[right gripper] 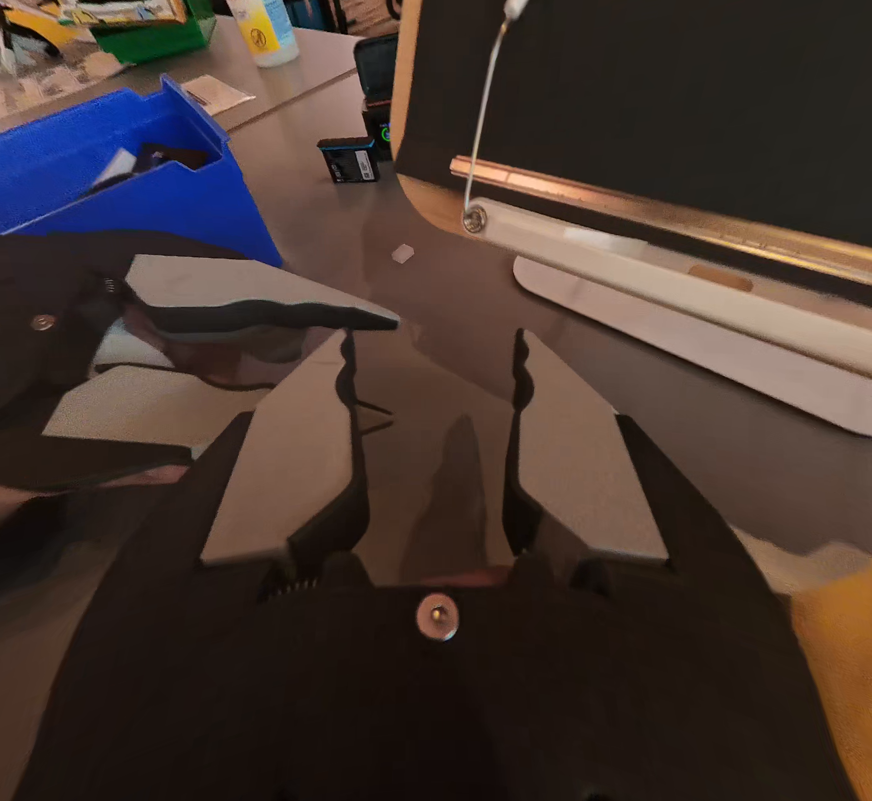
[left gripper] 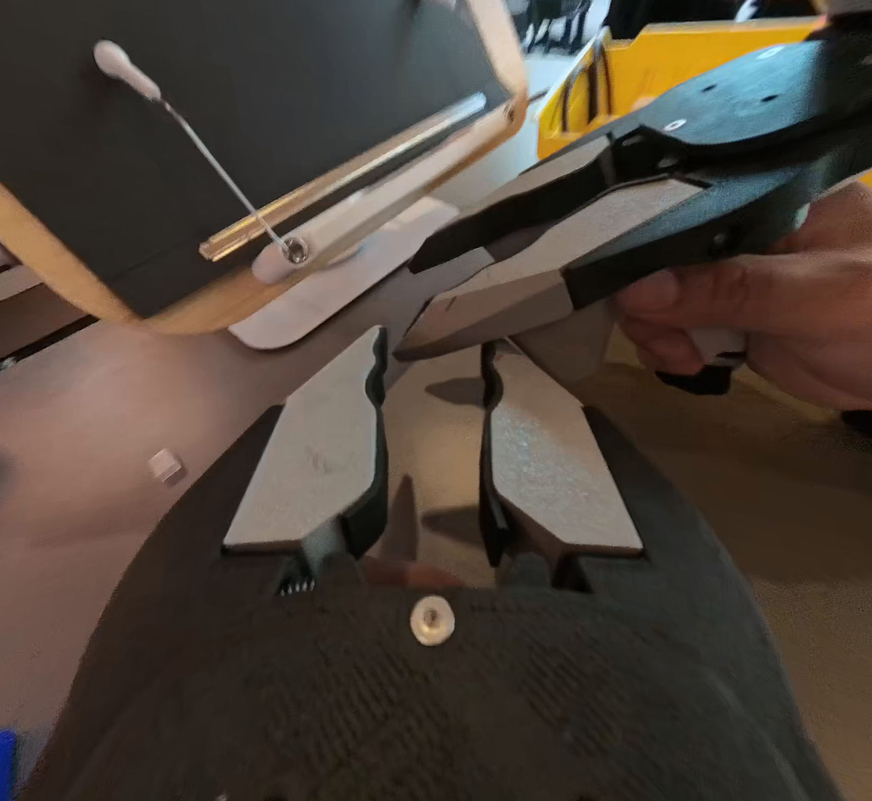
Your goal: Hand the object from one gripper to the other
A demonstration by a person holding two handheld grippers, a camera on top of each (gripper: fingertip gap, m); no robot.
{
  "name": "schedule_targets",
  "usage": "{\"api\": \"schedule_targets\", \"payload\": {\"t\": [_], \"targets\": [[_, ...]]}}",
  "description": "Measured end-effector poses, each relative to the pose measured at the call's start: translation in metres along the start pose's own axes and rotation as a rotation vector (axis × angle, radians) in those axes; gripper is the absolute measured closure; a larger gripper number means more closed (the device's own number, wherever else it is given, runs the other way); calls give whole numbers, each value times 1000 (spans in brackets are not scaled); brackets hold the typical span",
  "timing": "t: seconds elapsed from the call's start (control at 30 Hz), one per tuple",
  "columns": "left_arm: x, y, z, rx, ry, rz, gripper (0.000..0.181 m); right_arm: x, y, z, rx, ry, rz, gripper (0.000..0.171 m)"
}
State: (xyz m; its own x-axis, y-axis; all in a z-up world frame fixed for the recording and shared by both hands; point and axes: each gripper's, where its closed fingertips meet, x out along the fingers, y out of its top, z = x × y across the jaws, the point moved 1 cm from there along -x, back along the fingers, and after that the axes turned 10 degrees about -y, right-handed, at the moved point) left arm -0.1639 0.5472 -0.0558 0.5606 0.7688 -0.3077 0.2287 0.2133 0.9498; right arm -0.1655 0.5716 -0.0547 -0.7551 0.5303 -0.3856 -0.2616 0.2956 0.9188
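The only loose piece you could hand over is a small white block (right gripper: 402,253), lying on the worktop (right gripper: 321,216) ahead of your right gripper (right gripper: 434,337), beyond its left fingertip. Nothing is touching it. That gripper's fingers stand apart and empty. Your left gripper (left gripper: 434,346) also has its fingers apart and empty, its tips nearly meeting the right one's. A black board (right gripper: 660,46) stands ahead on the right, a blue bin (right gripper: 141,193) on the left.
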Motion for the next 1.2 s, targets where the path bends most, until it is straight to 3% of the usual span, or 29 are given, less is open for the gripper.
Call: {"api": "schedule_targets", "payload": {"t": [0.13, 0.27, 0.47, 0.63, 0.73, 0.83, 0.9, 1.03, 1.2], "targets": [[0, -18, -21, -25, 107, -110, 145, 5, -2, 11, 14, 5, 14, 108], [-8, -19, -30, -25, 141, -104, 143, -3, -4, 22, 17, -30, 47, 109], [-28, -10, 5, -28, 144, -114, 138, 1, -20, 23, -103, -68, -18, 111], [-108, 46, 48, 2, 93, -15, 139, 5, -25, 19, -131, -53, -59, 112], [-183, 68, 2, 41, 282, -46, 144, 7, -25, 20, -118, -48, -70, 112], [-243, 36, -72, -87, 446, -189, 141, 7, -25, 21, -90, -37, -73, 112], [-256, -10, -99, -256, 412, -311, 136, 7, -25, 22, -73, -30, -76, 112], [-266, -89, -120, -334, 443, -575, 129, 7, -24, 23, -59, -26, -74, 112], [-274, -137, -117, -334, 425, -804, 135, 6, -24, 23, -55, -24, -66, 112]]}}
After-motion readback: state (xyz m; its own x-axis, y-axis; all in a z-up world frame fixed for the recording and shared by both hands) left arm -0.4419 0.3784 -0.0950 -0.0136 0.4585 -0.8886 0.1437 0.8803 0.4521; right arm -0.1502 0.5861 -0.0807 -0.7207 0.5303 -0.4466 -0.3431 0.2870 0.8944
